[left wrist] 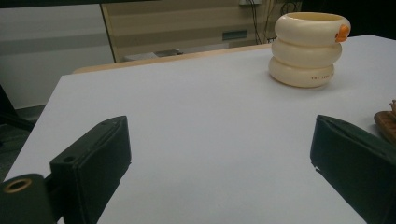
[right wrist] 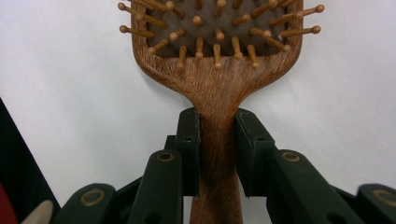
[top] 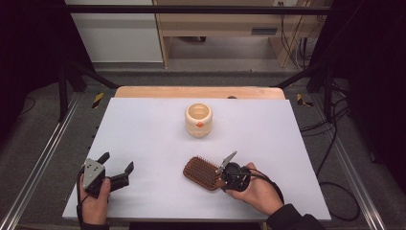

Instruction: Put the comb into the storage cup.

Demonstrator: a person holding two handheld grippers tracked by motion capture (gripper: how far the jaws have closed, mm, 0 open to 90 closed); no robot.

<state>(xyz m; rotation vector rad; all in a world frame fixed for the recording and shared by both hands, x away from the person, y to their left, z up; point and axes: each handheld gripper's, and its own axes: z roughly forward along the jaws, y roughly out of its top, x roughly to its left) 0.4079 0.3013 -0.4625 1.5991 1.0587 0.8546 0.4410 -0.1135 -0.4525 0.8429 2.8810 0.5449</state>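
You've got the hairbrush (right wrist: 215,70) by its handle, right gripper (right wrist: 217,149) jaws clamped on it, brush just in front of the cup (top: 198,120). Left gripper (top: 115,167) sits wide open. Next I'd guess: lift toward the cup.

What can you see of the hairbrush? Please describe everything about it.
The hairbrush is a brown paddle brush that looks wooden, with a wide flat head, a grey pad and round-tipped wooden pins facing up. It lies at the near right of the white table, with its head pointing left. The right gripper is closed on its narrow handle, just below the head.
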